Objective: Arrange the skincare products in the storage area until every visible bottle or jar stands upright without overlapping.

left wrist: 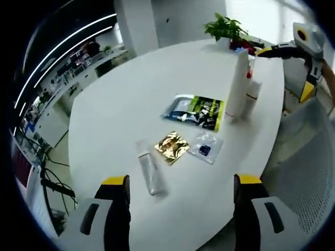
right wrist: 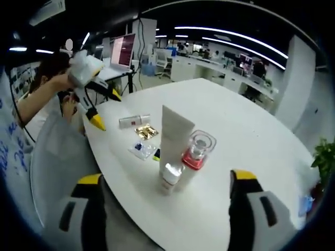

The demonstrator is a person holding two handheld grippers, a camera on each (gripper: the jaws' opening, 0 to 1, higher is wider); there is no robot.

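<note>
Left gripper view, clear bottle (left wrist: 148, 174) lying flat, white tube (left wrist: 238, 83) upright

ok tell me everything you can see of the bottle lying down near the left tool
The clear bottle lies flat on its side on the white table, not upright. It looks like slim transparent plastic with a reddish label band and a pale cap end. Nothing touches it; the gold sachet lies close beside it, apart. The left tool hangs open, short of it.

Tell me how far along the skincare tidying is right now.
Partly done. The tall white tube and red-capped bottle stand upright together. Nothing is in hand: the left gripper and right gripper are open. The clear bottle lies flat on the table beside loose sachets.
</note>
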